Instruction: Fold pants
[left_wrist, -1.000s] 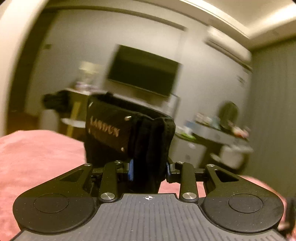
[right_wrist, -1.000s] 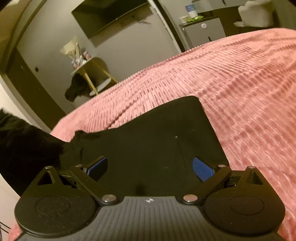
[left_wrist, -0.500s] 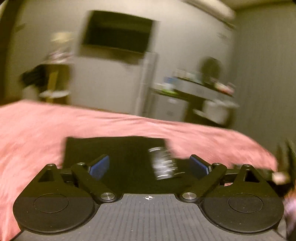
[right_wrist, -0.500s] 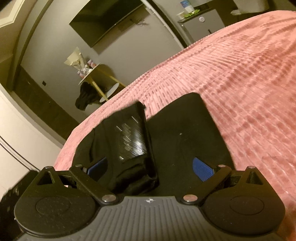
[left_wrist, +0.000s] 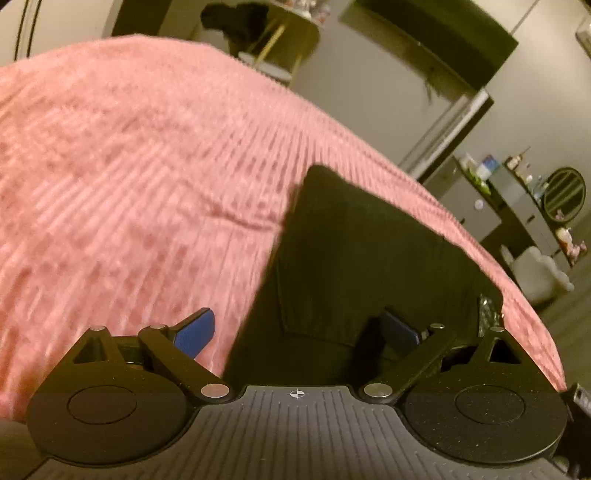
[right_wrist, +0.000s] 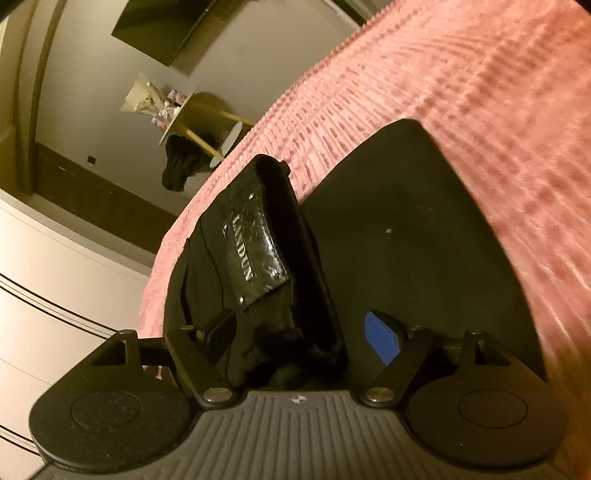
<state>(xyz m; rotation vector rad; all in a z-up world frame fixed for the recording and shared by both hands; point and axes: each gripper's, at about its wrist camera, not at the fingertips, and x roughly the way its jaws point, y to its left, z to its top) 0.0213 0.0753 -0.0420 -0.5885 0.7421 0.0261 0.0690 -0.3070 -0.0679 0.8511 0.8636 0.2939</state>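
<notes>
On a pink ribbed bedspread (left_wrist: 129, 155), black fabric pants (right_wrist: 406, 240) lie partly folded, the waistband end with its glossy lettered patch (right_wrist: 255, 254) doubled over the flat part. The right tool (right_wrist: 303, 336) is closing around that bunched waistband, pads not yet pressing, while the left tool (left_wrist: 295, 328) hovers spread wide over the pants' near edge. The next fold likely calls for a firm pinch, then carrying the layer across.

left hand-held gripper (left_wrist: 297, 330) gapes over black pants (left_wrist: 369, 258) on pink bedspread (left_wrist: 129, 166).
</notes>
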